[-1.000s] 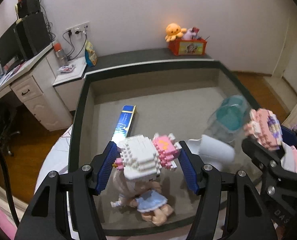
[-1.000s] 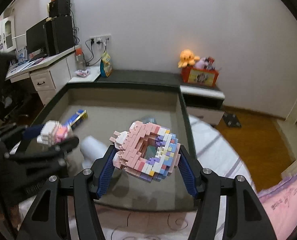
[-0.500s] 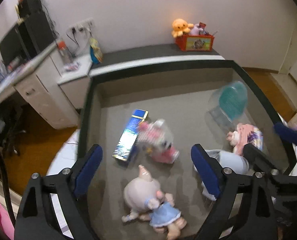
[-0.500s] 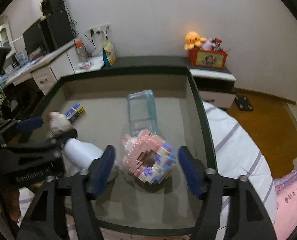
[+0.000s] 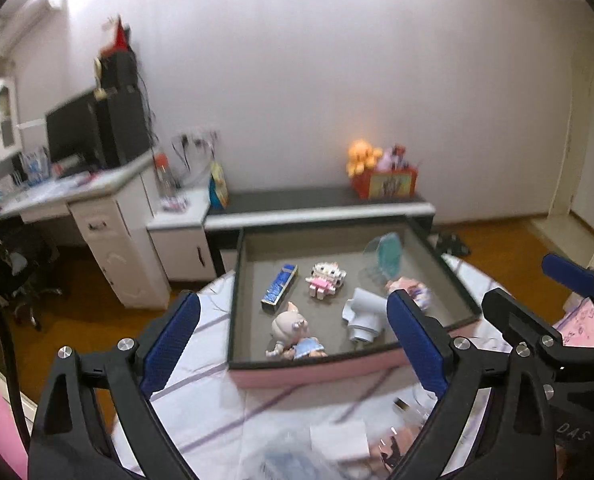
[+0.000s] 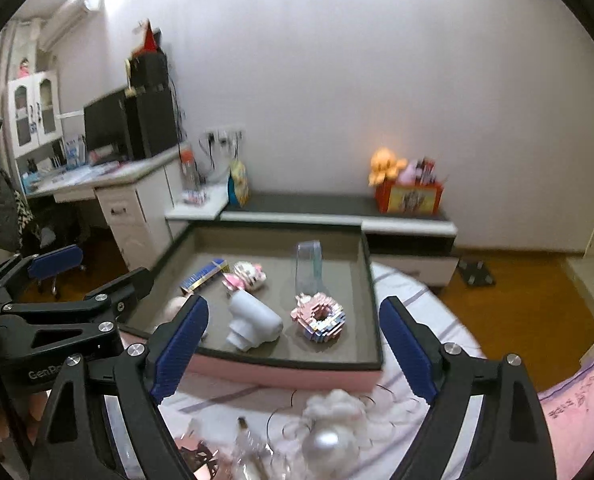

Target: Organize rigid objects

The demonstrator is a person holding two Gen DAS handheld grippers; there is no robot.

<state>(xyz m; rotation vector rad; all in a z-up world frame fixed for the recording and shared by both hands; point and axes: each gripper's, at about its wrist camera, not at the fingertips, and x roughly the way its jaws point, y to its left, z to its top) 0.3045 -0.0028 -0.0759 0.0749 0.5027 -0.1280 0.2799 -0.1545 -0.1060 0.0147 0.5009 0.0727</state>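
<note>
A bedroom with a white wall, a desk on the left and a striped sheet on the near surface, where a shallow tray (image 5: 441, 256) with a grey floor and pink outer wall sits. The left gripper (image 5: 293, 340) hangs back from the tray's near rim, its jaws having just been opening, now wide with nothing between them. The block cat figure (image 5: 325, 278) lies on the tray floor beyond its fingers, right of a blue box (image 5: 279, 289). The right gripper (image 6: 295, 338) has likewise been spreading and grips nothing (its pads are bare); the block donut (image 6: 321, 317) lies in the tray ahead, beside a white device (image 6: 253, 320).
</note>
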